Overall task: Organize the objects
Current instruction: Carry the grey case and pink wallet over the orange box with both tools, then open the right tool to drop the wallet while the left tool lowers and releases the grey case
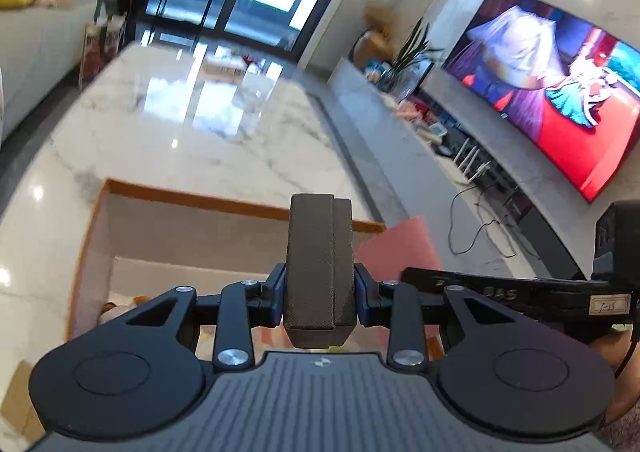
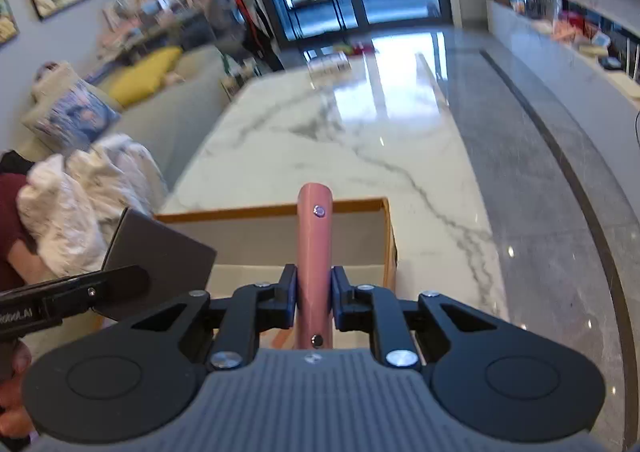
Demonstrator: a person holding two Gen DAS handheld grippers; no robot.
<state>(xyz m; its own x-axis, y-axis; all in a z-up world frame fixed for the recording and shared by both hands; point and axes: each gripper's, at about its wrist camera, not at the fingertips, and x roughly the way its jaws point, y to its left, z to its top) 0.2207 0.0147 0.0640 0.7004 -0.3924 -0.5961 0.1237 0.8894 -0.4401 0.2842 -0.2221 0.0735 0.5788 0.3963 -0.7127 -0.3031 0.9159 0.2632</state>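
Fingers pinching: L gripper (image 1: 320,292) dark textured case (image 1: 320,264), R gripper (image 2: 314,298) pink case (image 2: 315,264)

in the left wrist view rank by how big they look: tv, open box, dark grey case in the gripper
1. tv
2. open box, partly hidden, so close to the tv
3. dark grey case, enlarged by nearness
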